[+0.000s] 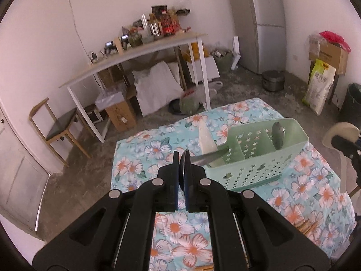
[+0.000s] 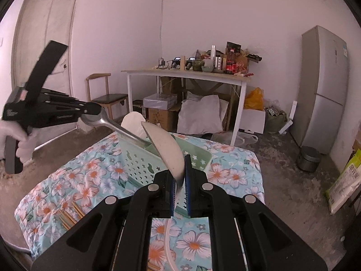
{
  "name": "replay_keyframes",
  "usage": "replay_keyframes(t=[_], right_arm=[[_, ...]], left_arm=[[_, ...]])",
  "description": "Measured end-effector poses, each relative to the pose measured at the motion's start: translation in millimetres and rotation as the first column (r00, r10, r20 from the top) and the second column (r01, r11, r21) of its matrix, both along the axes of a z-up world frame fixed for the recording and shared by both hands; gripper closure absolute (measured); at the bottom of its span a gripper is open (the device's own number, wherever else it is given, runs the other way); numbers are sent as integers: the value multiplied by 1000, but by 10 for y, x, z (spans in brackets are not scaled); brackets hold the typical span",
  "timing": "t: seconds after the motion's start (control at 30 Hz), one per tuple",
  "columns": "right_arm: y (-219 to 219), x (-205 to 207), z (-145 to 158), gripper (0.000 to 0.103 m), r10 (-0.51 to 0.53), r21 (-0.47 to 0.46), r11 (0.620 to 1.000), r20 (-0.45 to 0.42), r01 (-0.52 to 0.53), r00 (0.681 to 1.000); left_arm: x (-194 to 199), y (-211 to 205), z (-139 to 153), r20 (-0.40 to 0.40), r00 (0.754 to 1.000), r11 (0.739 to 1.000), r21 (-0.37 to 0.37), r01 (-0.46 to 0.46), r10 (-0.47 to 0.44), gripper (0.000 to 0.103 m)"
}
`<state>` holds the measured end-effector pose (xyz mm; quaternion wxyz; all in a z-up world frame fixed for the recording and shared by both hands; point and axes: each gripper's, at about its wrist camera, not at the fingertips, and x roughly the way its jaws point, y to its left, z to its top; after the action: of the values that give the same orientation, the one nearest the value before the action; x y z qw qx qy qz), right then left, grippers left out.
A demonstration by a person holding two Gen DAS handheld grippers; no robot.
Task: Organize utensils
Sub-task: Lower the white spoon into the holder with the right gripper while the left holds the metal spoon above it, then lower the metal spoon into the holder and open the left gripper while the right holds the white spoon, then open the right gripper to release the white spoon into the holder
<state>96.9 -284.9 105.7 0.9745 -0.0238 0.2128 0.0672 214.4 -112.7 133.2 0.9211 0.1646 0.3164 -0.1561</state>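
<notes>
Right, the green utensil caddy [image 1: 259, 158] sits on the floral tablecloth [image 1: 180, 225], perforated side facing the left camera, its compartments open at the top. One metal spoon [image 1: 278, 135] stands bowl-up in the far compartment. Over to the left gripper [image 1: 181, 158]: jaws nearly together, pinched on the bowl of a second metal spoon [image 2: 108, 122], and from the right camera you can see that spoon's handle slanting down into the caddy's near end, with the left gripper [image 2: 90, 110] itself raised clear of the table in a white-gloved hand [image 2: 21, 142]. The right gripper [image 2: 179, 171] is likewise narrow, its blue pads clamped on the edge of a pale, flat spatula-like utensil [image 2: 167, 149]; that blade rises up and away over the caddy [image 2: 135, 164], tip above the compartment where the spoon handle goes in. Whether the blade touches the caddy rim, I cannot tell. Just behind it shows another pale rounded utensil [image 2: 133, 122]. Near the table's edge, toward the person, lies a bundle of wooden chopsticks [image 2: 70, 216], loose on the cloth, well apart from the caddy. Beyond the table: a white-legged desk [image 2: 187, 76] crowded with bottles and jars, a wooden chair [image 2: 108, 94], a grey fridge [image 2: 322, 85], a small metal pot [image 2: 309, 158] on the concrete floor.
</notes>
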Motion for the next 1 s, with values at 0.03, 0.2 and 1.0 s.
replay_keyframes(t=[0.03, 0.2, 1.0], right_arm=[[-30, -3, 2, 96, -5, 7, 1000, 1, 5, 1000], [-133, 5, -1, 96, -23, 31, 999, -4, 23, 1000], [-604, 543, 628, 96, 43, 374, 920, 200, -117, 979]], left_arm=[[28, -9, 6, -8, 1000, 1000, 0, 1, -1, 100], [211, -11, 84, -55, 998, 993, -116, 5, -12, 95], [-696, 1101, -398, 67, 962, 862, -465, -204, 264, 10]])
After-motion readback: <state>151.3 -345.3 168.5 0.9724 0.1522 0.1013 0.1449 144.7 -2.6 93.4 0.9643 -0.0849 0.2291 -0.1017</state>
